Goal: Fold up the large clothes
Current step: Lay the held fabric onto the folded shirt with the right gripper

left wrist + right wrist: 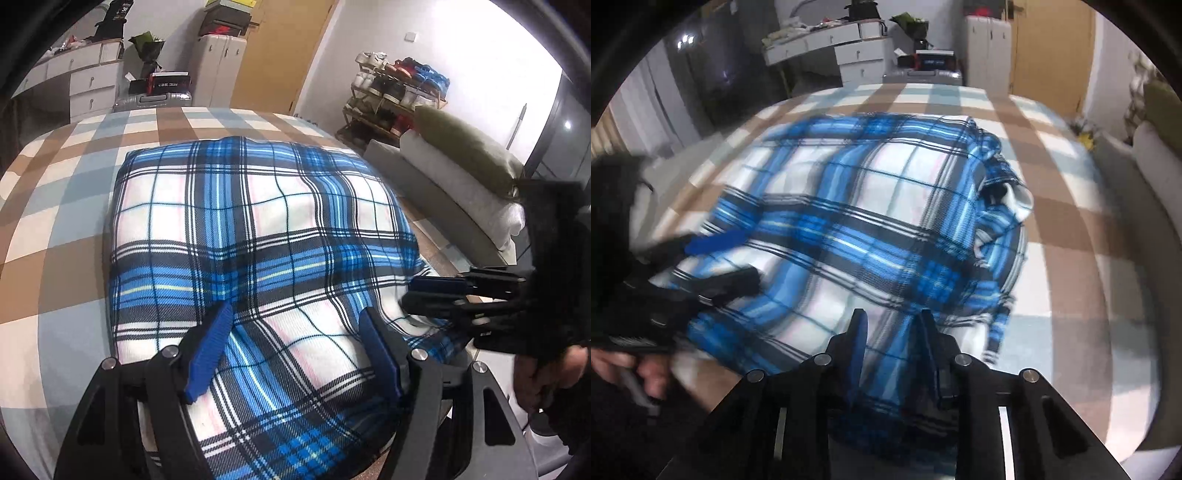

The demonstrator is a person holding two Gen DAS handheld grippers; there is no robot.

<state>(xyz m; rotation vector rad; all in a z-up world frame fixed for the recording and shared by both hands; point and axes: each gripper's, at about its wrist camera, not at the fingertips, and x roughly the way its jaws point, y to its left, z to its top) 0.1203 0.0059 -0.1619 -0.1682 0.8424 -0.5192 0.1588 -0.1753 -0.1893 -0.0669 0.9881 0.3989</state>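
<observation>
A blue, white and black plaid garment (258, 221) lies folded into a thick rectangle on the bed. My left gripper (295, 312) stands open over its near edge, blue pads (210, 350) well apart, cloth lying flat beneath them. At the garment's right corner my right gripper (408, 294) has its jaws drawn close together on the cloth. In the right wrist view, which is blurred, the right gripper (892, 314) has plaid garment (871, 206) pinched between its narrow-set fingers. The left gripper (750, 256) shows open at the left. A loose sleeve (1001, 206) bunches at the garment's right side.
A bedspread (66, 206) checked in brown, pale blue and white covers the bed. Pillows (461, 173) lie by the bed's right side, with a shoe rack (391, 99) behind them. A suitcase (155, 101), white drawers (92, 88) and a wooden door (273, 55) stand beyond the far edge.
</observation>
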